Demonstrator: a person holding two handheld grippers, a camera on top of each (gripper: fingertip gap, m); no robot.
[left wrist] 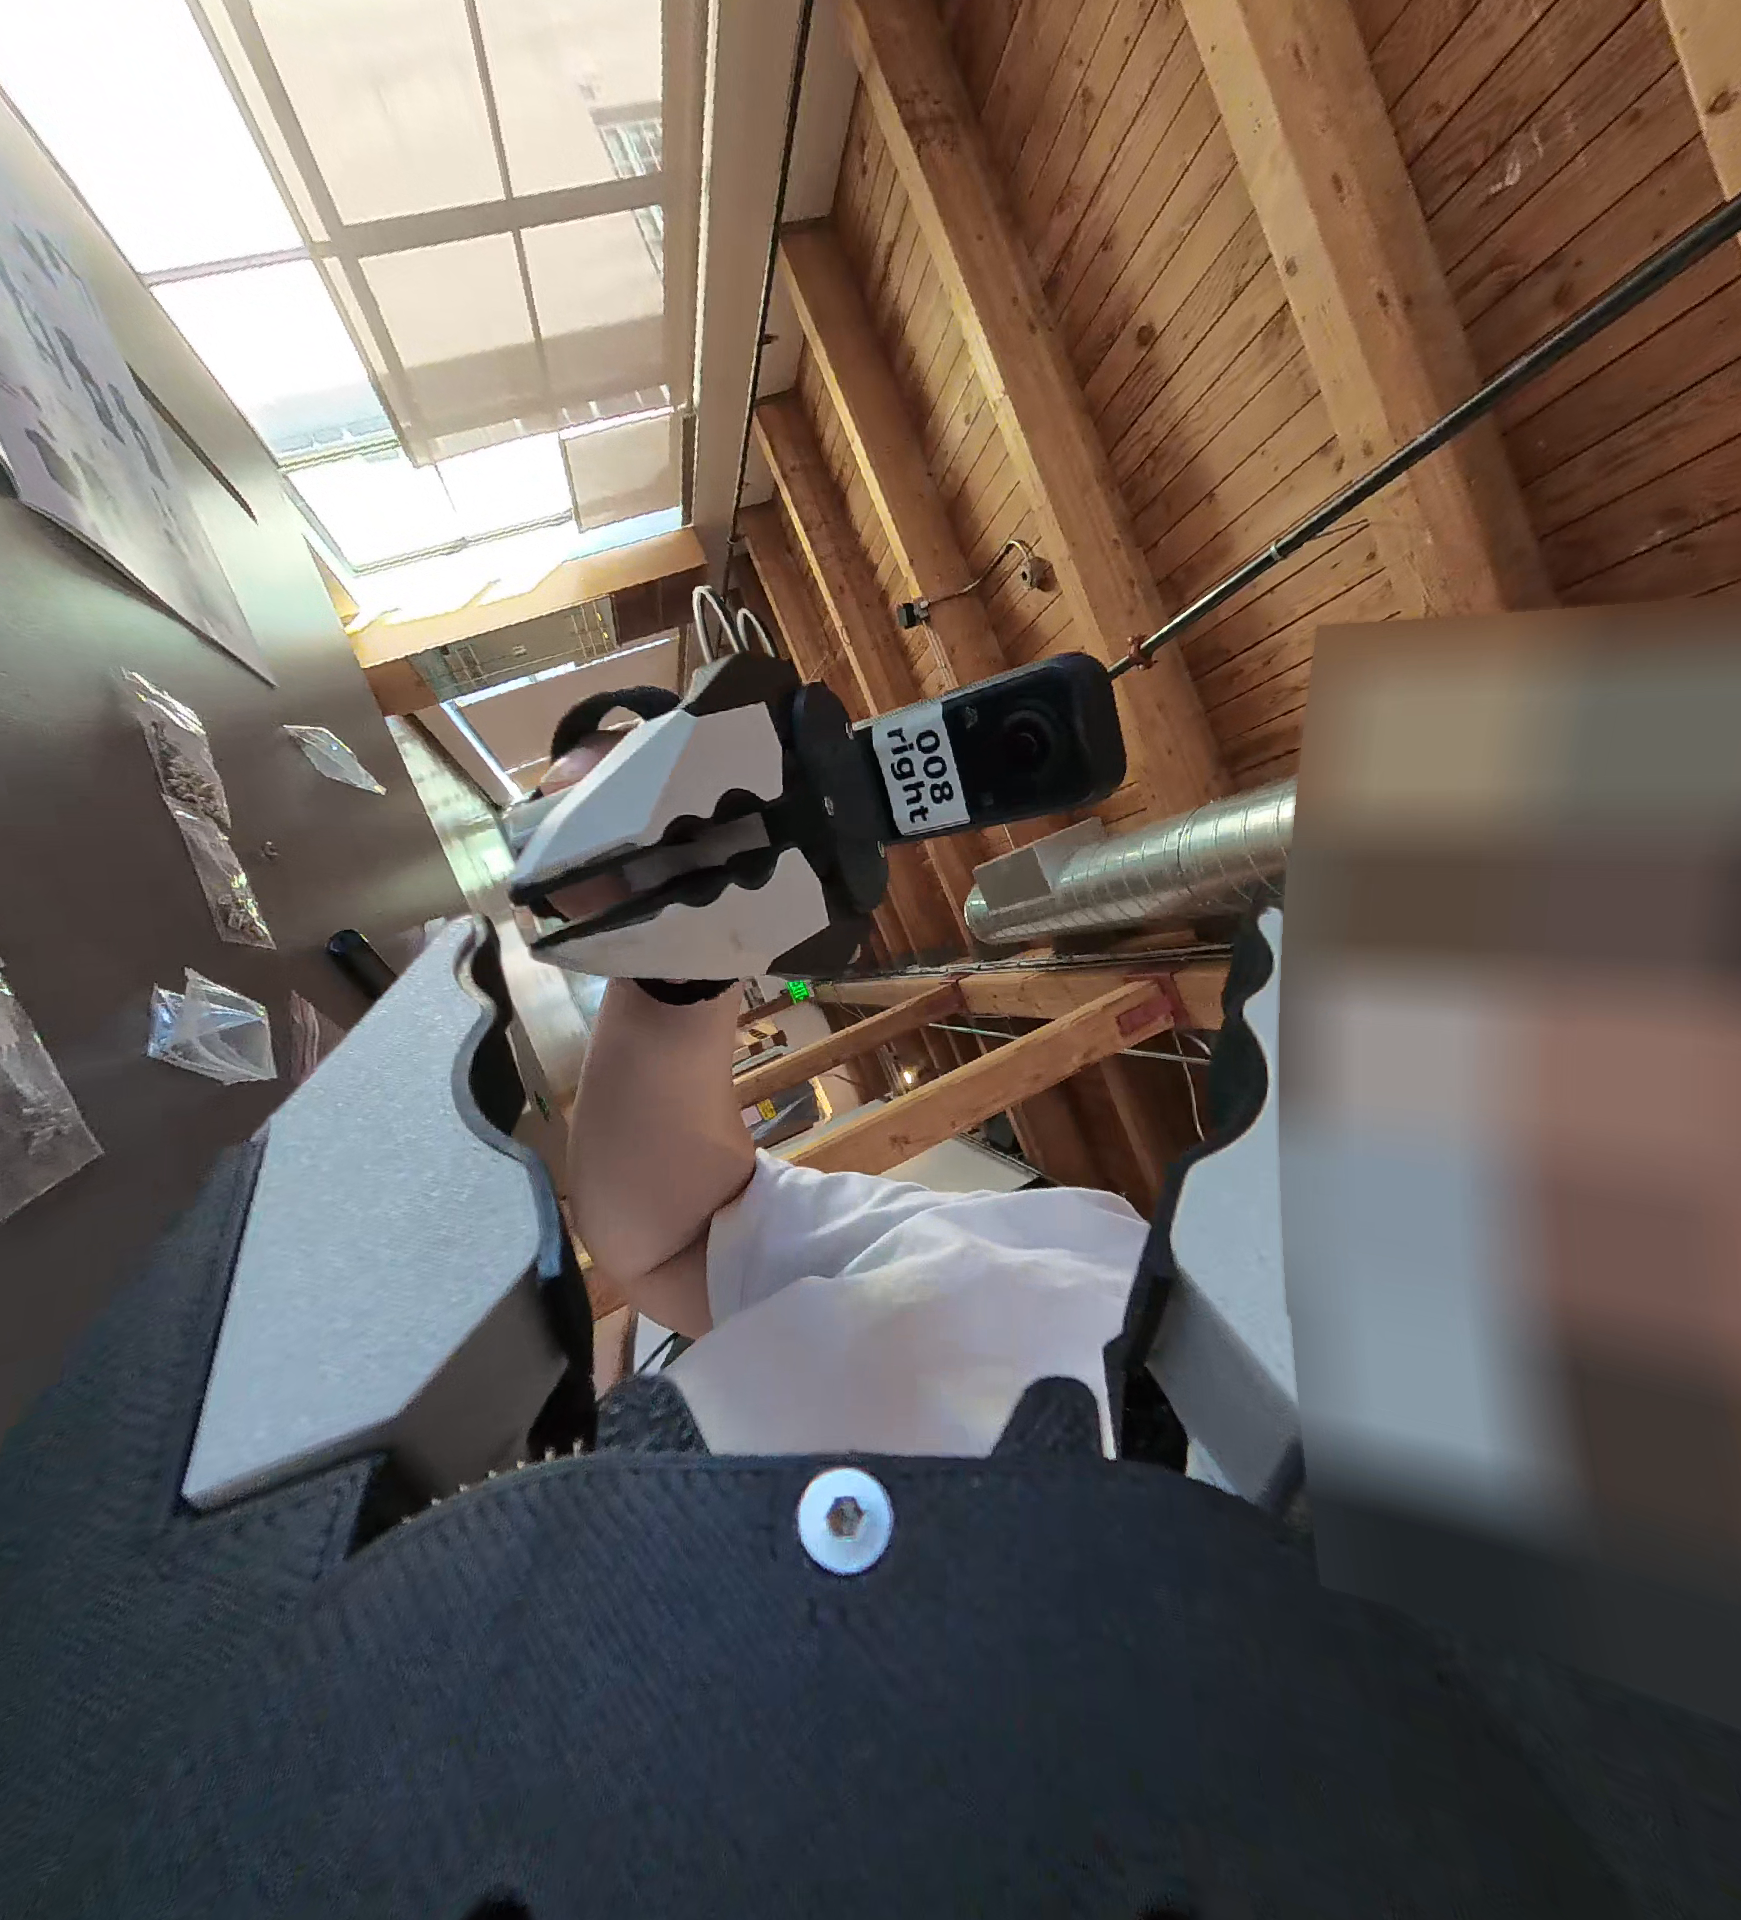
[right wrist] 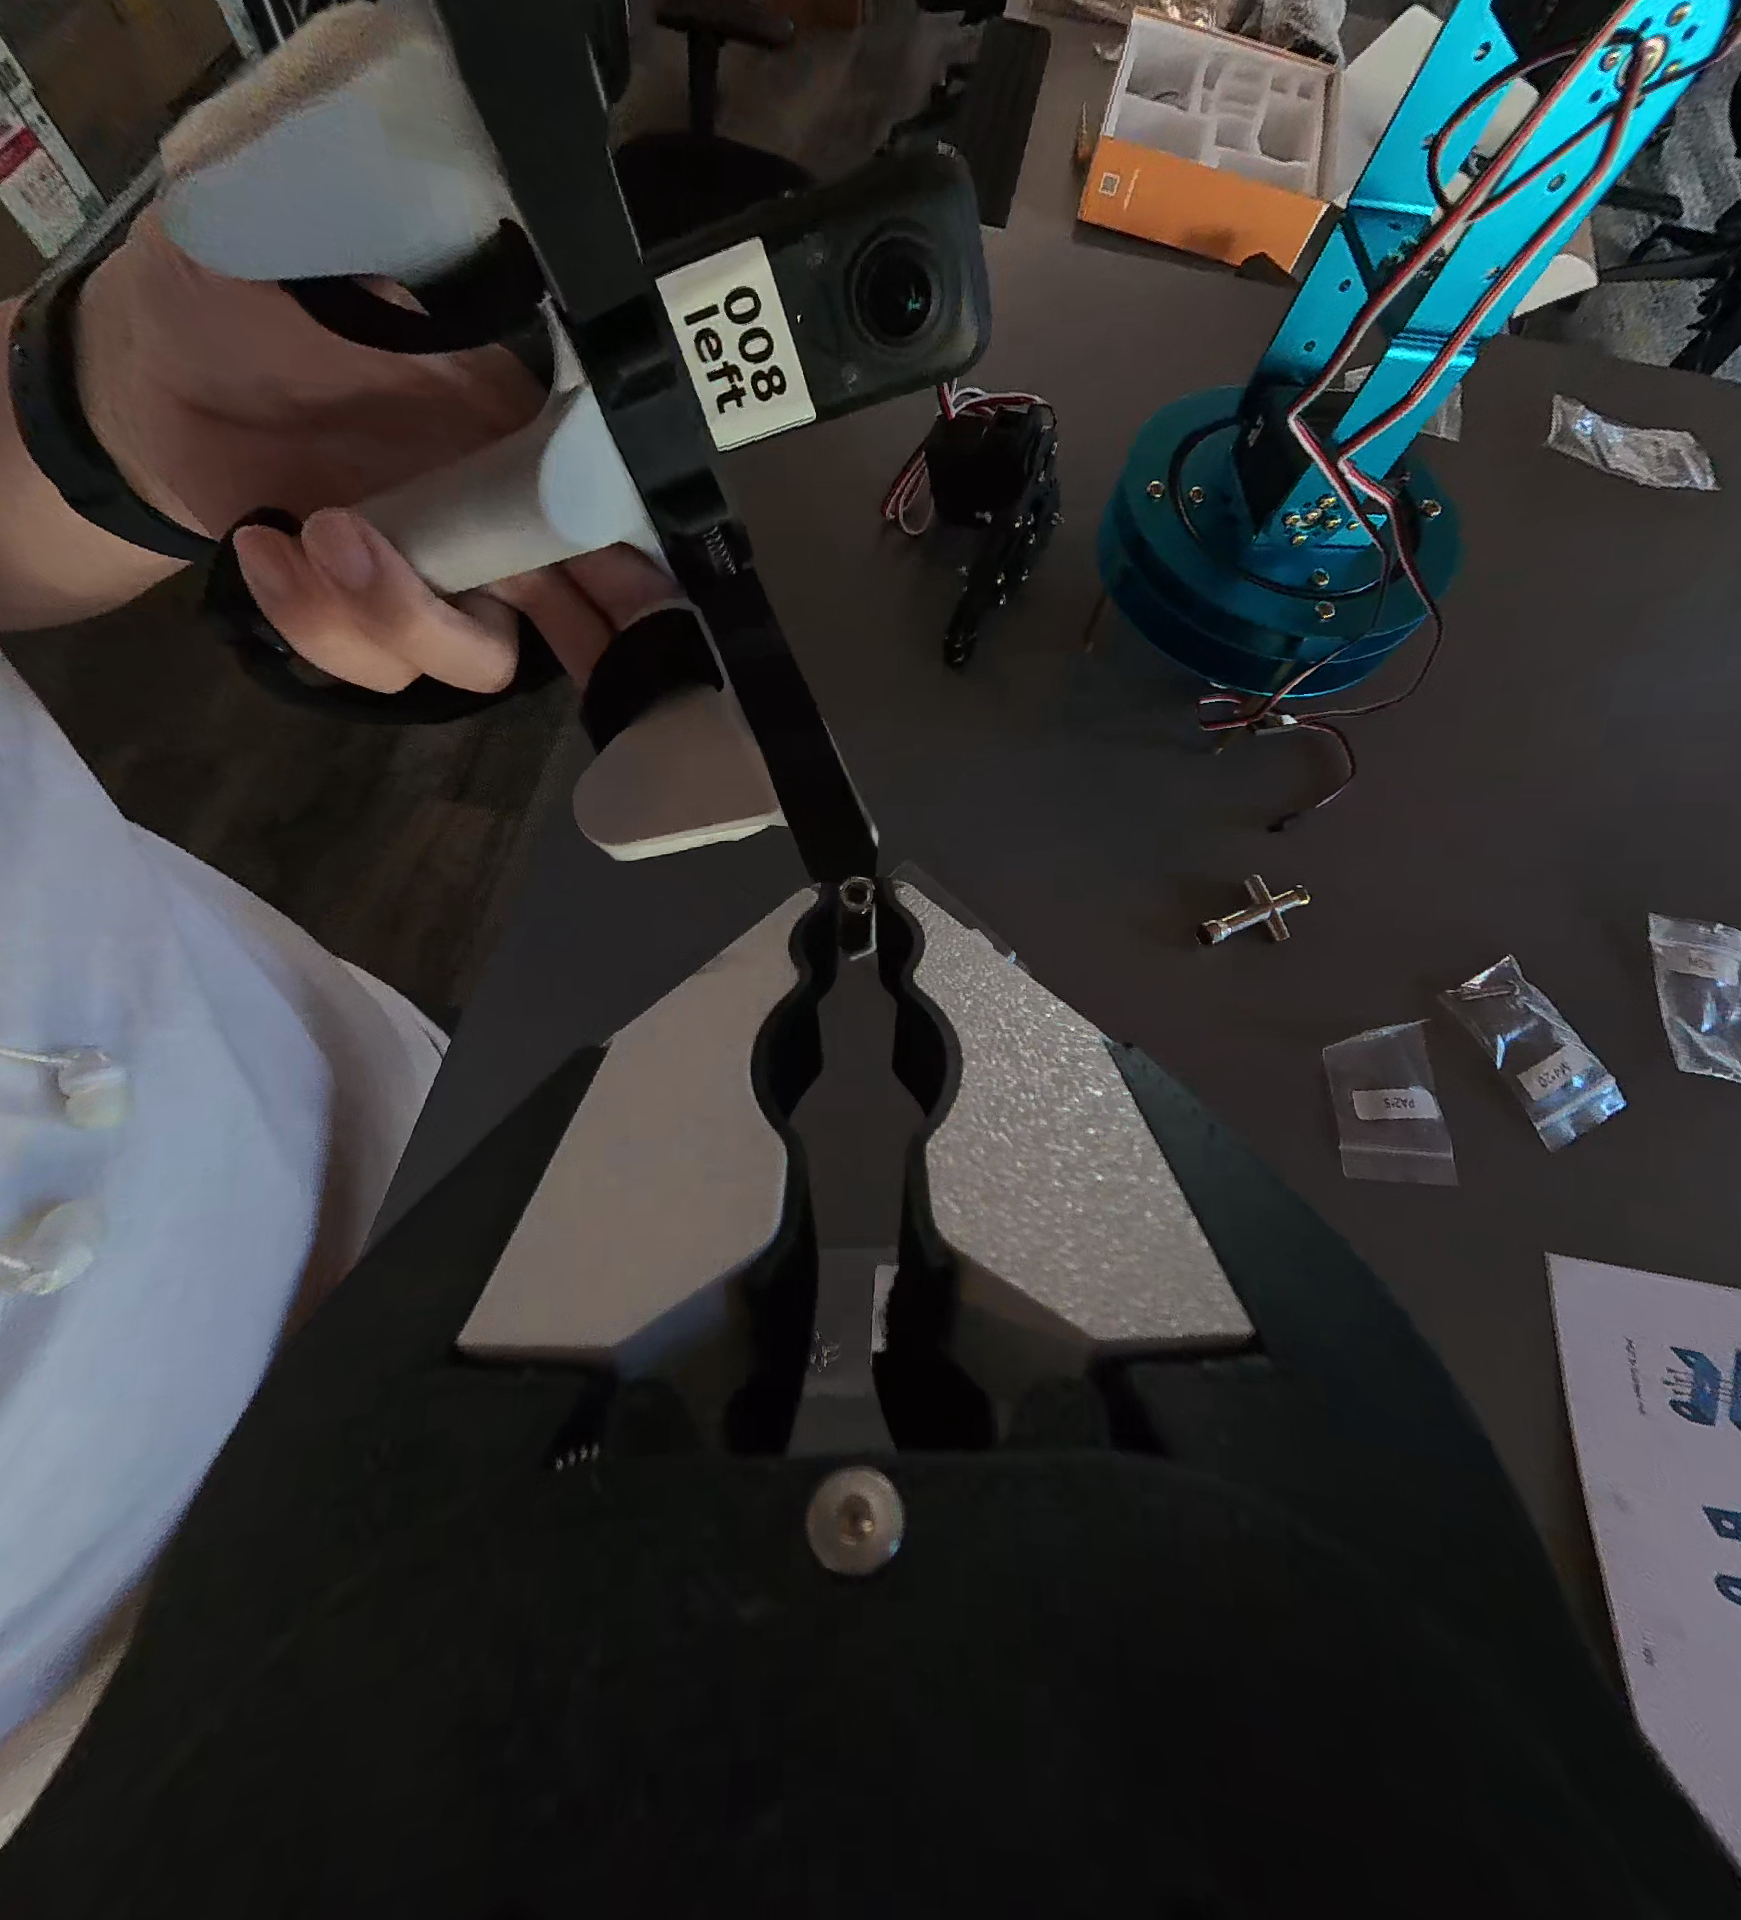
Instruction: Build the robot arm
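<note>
My right gripper (right wrist: 855,914) is shut on a small silver metal part (right wrist: 855,894), pinched at the very fingertips above the dark table (right wrist: 1053,790). My left gripper (left wrist: 861,930) is wide open and empty. It is tilted up toward the person's white shirt (left wrist: 897,1299) and the wooden ceiling. The right gripper also shows in the left wrist view (left wrist: 533,914), held in a hand. The left gripper shows side-on in the right wrist view (right wrist: 700,499), held in a hand just beyond my right fingertips.
A blue robot arm kit (right wrist: 1292,540) stands on the table with a black servo part (right wrist: 1001,499) beside it. A metal cross wrench (right wrist: 1255,909), several small plastic bags (right wrist: 1396,1101), a printed sheet (right wrist: 1697,1507) and an orange box (right wrist: 1198,197) lie around.
</note>
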